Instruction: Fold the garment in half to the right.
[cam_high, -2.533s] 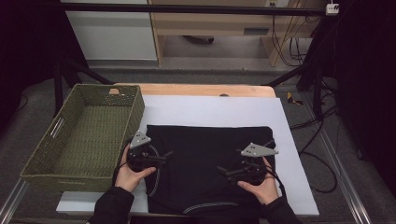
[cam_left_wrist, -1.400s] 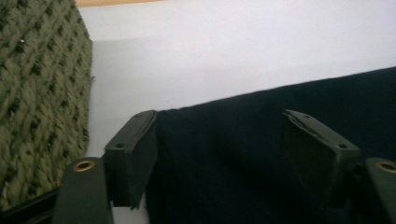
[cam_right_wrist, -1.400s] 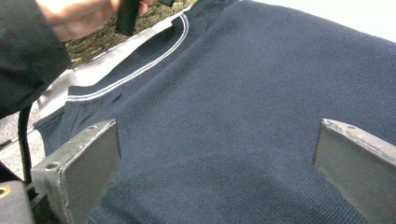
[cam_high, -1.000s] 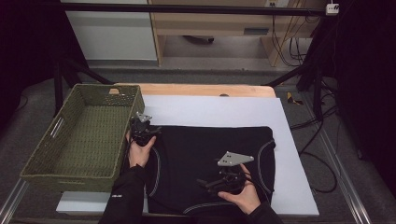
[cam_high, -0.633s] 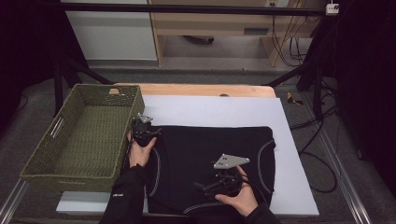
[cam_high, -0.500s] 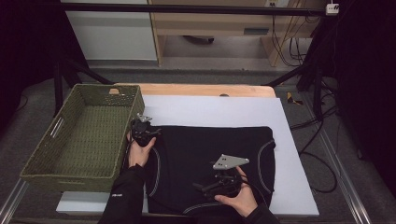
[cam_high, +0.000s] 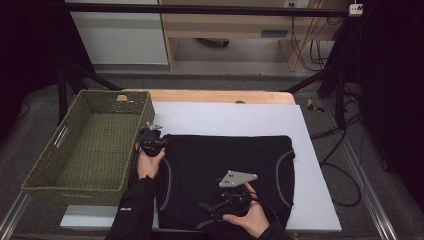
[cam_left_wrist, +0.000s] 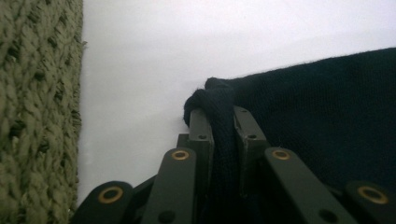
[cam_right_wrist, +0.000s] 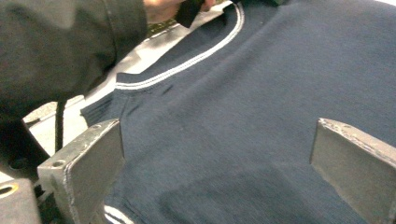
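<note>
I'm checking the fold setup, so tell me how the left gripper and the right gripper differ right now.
The left gripper has just closed and pinches the far-left corner of the dark garment, beside the green basket; the right gripper has its jaws wide apart above the cloth, gripping nothing. The left sits at the garment's far edge, the right near its front edge. Both are hand-held at the same garment.

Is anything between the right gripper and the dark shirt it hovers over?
Nothing visible. The right gripper is open, its jaws straddling bare fabric of the dark shirt. The left gripper already pinches the shirt's corner.
</note>
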